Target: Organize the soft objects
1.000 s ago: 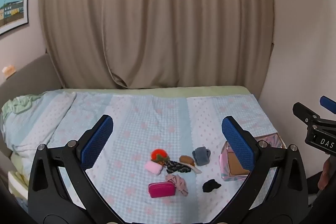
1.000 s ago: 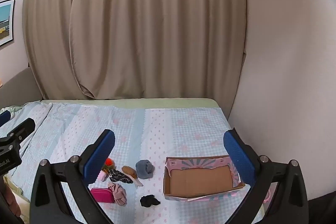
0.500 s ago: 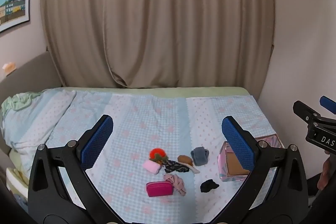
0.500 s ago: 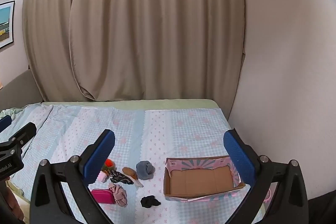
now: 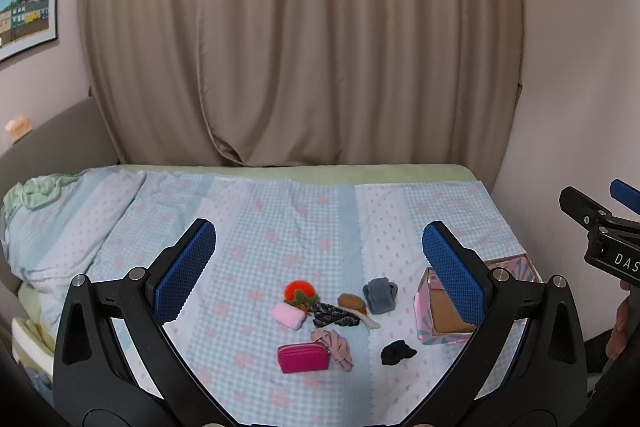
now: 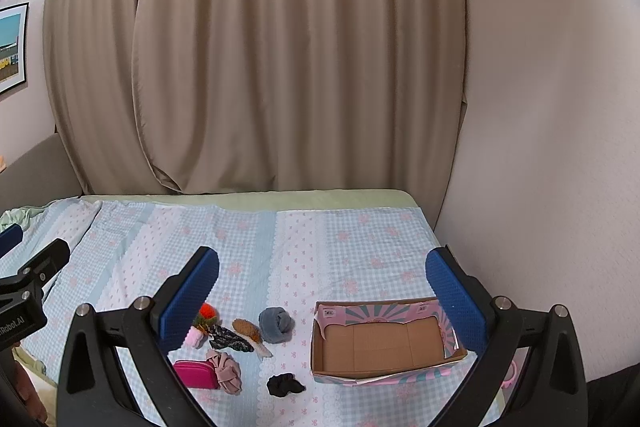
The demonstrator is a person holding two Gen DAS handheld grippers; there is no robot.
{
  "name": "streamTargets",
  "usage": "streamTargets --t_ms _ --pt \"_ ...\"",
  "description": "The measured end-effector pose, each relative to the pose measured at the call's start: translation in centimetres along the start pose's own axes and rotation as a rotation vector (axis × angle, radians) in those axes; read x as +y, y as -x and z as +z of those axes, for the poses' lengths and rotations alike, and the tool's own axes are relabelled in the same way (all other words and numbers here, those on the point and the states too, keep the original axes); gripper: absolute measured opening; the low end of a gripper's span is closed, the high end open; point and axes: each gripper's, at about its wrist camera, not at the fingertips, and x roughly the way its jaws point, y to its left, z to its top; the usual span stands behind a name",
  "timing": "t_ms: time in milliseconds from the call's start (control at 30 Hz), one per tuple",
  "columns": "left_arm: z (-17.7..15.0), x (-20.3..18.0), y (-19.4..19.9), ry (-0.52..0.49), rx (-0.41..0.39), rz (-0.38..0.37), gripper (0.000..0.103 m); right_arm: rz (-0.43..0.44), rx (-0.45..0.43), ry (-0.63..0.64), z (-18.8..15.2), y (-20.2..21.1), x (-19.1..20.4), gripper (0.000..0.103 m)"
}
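Small soft items lie in a cluster on the bed: a magenta pouch (image 5: pixel 303 357) (image 6: pixel 196 373), a pink scrunchie (image 5: pixel 335 343) (image 6: pixel 226 369), a black scrunchie (image 5: pixel 397 351) (image 6: pixel 284 384), a rolled grey sock (image 5: pixel 380 295) (image 6: pixel 275 324), a brown piece (image 5: pixel 352 302) (image 6: pixel 247 329), a dark patterned band (image 5: pixel 334 315), a pale pink block (image 5: pixel 286 315) and an orange pompom (image 5: pixel 297 291) (image 6: pixel 206 311). An empty pink cardboard box (image 6: pixel 384 343) (image 5: pixel 440 311) stands to their right. My left gripper (image 5: pixel 318 277) and right gripper (image 6: pixel 322 285) hover open above the bed, holding nothing.
The checked blue bedspread (image 5: pixel 304 219) covers the bed, with a pillow (image 5: pixel 60 223) at the left. Beige curtains (image 5: pixel 304 39) hang behind, and a plain wall (image 6: pixel 540 147) closes the right side. A framed picture (image 5: pixel 26 7) hangs at the upper left.
Both views have shifted only slightly; the items and box lie as before, and both grippers stay open.
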Motion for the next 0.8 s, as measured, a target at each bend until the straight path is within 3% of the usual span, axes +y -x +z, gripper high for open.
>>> streamTargets --t_ms 800 --pt "0.0 -0.36 0.14 0.001 -0.006 0.009 0.102 -0.001 0.005 -0.011 -0.63 0.23 -0.36 0.103"
